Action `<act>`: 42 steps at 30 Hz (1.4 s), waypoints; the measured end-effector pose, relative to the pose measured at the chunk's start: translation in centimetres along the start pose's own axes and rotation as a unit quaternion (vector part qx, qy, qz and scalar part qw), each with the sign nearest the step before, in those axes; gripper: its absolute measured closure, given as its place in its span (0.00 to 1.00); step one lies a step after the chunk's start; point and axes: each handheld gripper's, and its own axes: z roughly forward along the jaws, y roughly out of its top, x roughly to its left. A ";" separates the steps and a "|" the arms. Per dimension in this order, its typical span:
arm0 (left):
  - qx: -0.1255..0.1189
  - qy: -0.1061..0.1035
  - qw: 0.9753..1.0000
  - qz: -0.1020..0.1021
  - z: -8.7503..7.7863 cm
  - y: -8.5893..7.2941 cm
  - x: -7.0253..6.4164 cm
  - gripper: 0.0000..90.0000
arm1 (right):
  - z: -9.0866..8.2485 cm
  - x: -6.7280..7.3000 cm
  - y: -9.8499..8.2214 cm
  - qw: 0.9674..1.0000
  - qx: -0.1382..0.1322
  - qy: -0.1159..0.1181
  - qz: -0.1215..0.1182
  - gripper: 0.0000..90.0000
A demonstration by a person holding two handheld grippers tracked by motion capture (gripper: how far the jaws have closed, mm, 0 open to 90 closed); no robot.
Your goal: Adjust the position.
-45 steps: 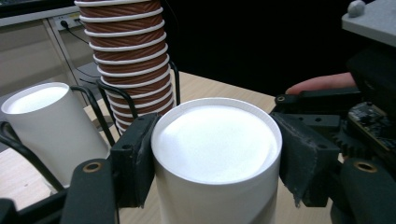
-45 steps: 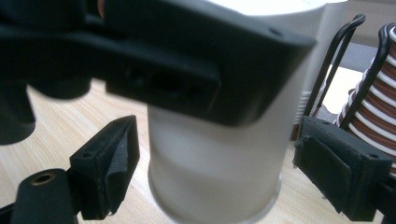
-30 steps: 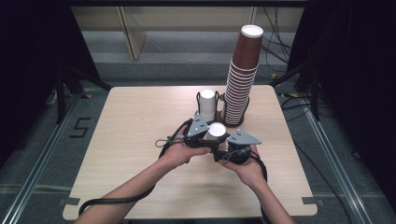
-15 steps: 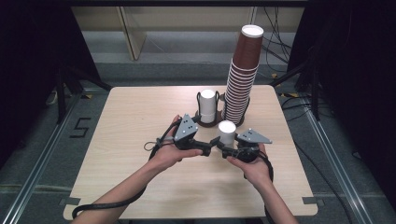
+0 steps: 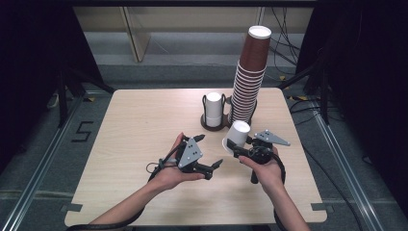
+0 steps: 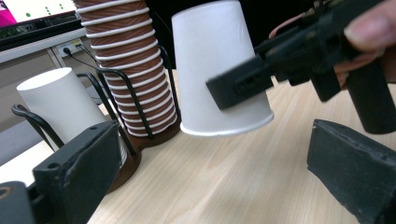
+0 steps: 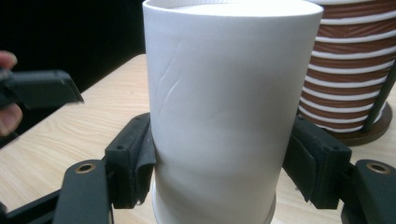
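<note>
The right gripper (image 5: 234, 147) is clamping the white cup (image 5: 236, 134) upside down, while the left gripper (image 5: 208, 153), jaws just opened wide and empty, is hanging beside it. I'd guess the cup is heading to the white stack (image 5: 213, 109) just beyond it, needing a steady, level carry

A light wooden table (image 5: 144, 125) carries a dark wire cup holder (image 5: 214, 124) near its far edge.

Light wood tabletop (image 5: 139, 125). Tall stack of brown cups (image 5: 250, 77) in black wire holder (image 5: 230, 103) at far edge, short white cup stack (image 5: 213, 109) just left of it in same holder. Grey floor w/ "5" mark (image 5: 80, 131) left, cables (image 5: 284, 45) behind.
</note>
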 end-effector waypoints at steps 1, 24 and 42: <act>-0.001 0.000 1.000 0.000 0.0 -0.1 -0.1 0.03 | 0.0 0.0 0.0 1.000 -0.001 0.003 0.001 0.34; 0.010 -0.016 1.000 -0.001 1.4 -1.5 -1.0 0.05 | -1.1 -0.8 -0.7 0.996 -0.012 0.031 0.083 0.34; 0.008 -0.034 0.999 -0.008 3.4 -0.6 -1.3 0.03 | -1.3 -0.4 -1.1 0.993 -0.015 0.053 0.107 0.34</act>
